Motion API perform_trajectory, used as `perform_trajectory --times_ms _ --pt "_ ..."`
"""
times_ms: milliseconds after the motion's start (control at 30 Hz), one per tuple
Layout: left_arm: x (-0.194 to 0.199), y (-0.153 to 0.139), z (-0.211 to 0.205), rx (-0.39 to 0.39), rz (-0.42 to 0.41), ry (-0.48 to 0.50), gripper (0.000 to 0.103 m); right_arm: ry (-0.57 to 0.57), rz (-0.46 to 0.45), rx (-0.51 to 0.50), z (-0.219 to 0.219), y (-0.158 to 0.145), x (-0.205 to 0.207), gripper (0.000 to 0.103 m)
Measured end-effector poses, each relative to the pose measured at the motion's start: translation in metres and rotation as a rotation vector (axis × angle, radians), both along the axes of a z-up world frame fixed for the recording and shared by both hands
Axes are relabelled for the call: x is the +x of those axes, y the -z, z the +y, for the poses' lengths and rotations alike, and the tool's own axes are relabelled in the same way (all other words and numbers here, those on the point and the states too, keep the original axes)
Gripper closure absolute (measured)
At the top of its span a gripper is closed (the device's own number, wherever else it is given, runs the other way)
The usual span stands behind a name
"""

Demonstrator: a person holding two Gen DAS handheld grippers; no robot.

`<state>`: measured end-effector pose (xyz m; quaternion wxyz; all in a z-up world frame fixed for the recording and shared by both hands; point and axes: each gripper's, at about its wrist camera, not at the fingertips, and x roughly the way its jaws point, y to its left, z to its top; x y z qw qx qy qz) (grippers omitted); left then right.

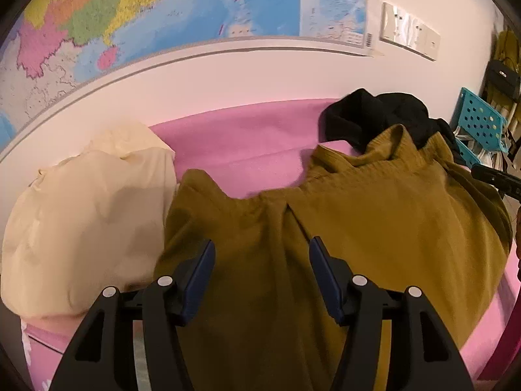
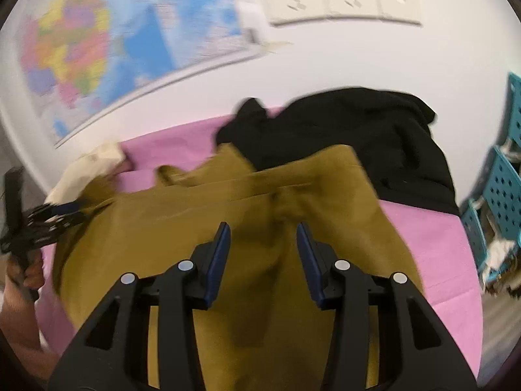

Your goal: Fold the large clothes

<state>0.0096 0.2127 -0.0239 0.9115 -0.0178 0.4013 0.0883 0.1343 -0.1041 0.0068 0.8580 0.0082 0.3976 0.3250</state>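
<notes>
1. On the pink sheet (image 1: 247, 140), the ochre garment (image 1: 374, 228) lies rumpled, its far edge against the black heap (image 1: 374, 114).
2. Your left gripper (image 1: 262, 277) and right gripper (image 2: 263, 260) both hover spread, pinching nothing.
3. Cloth looks soft, limp; take a hem corner.
4. Left view alone shows the cream bundle (image 1: 91, 221) whole; right view shows your left hand (image 2: 24, 272).

Left gripper (image 1: 262, 257) held above the mustard garment (image 1: 374, 221), jaws wide apart, nothing between the blue pads (image 1: 203, 280). Right gripper (image 2: 263, 242) also above the mustard garment, jaws apart, empty, pointing toward its far edge. In the right wrist view, left gripper seen at the garment's left edge, gripped from below by a bare hand (image 2: 27, 272); forearm reaching down from it. Right gripper's tip visible at the garment's right edge.
</notes>
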Motion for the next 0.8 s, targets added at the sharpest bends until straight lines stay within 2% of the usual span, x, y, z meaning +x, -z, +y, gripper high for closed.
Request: perform_trajectory --times_ms 133,167,233,333,433,567,800 --pt "-0.013 0.004 -0.017 0.029 -0.005 0.012 0.043 -0.116 -0.051 0.013 0.017 -0.006 -0.033 0.059" --pt "-0.014 0.005 -0.020 0.040 -0.008 0.012 0.043 -0.135 -0.054 0.013 0.022 -0.002 -0.039 0.053" --pt "-0.017 0.008 -0.026 0.062 -0.009 0.022 0.041 -0.151 -0.034 -0.009 0.028 0.009 -0.042 0.050" --pt "-0.018 0.016 -0.026 0.065 0.009 0.023 0.041 -0.096 0.019 -0.066 0.026 0.035 -0.031 0.054" --pt "-0.018 0.024 -0.023 0.067 0.028 0.006 0.037 -0.074 0.062 -0.004 0.018 0.047 -0.023 0.054" --pt "-0.025 0.022 -0.022 0.067 0.013 -0.007 0.035 -0.057 0.055 0.002 0.013 0.037 -0.028 0.053" --pt "-0.038 0.016 -0.026 0.083 -0.005 -0.022 0.034 -0.071 0.013 0.070 -0.015 0.013 -0.052 0.051"
